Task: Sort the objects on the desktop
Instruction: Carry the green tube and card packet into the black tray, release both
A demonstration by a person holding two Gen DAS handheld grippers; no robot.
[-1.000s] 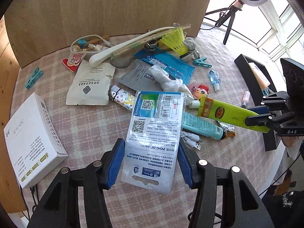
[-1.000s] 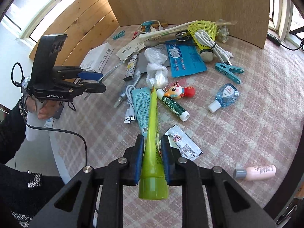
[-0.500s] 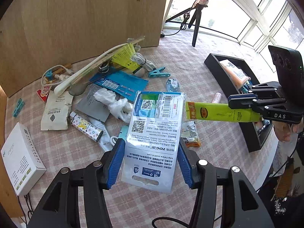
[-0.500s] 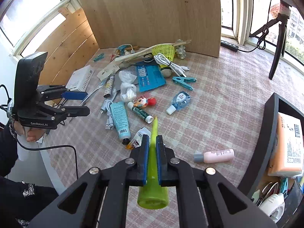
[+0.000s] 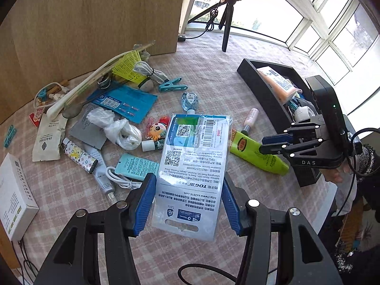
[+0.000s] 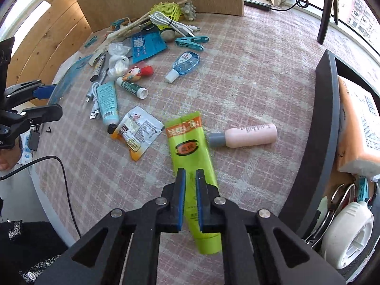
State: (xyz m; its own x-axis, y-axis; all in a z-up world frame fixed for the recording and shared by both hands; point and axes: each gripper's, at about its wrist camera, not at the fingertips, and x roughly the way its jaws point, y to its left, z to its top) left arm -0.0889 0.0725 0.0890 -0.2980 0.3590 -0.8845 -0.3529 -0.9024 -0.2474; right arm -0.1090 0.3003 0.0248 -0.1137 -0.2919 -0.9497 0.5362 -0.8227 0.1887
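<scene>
Two grippers are in use. Your right gripper (image 6: 190, 173) has just been opening its fingers. They now stand slightly apart and pinch nothing. The green tube (image 6: 187, 140) shows past them, wider than the gap and blurred, on or just above the worktop (image 6: 249, 71). It sits short of the black tray (image 6: 325, 118), just beside the pink bottle (image 6: 249, 134).

Judgement: the tube is a soft, squeezable laminate. Take it again across the flat crimped end or mid-body, carry it over the tray wall, and release it low.

Your left gripper (image 5: 188, 178) has its fingers closed on the side edges of a flat, glossy printed packet (image 5: 192, 166). The packet is thin and likely to buckle, so keep the pressure light.

Further off lie a crinkled foil sachet (image 6: 137, 133) and a clear blue bottle (image 6: 186, 63), both on checked woven cloth.
</scene>
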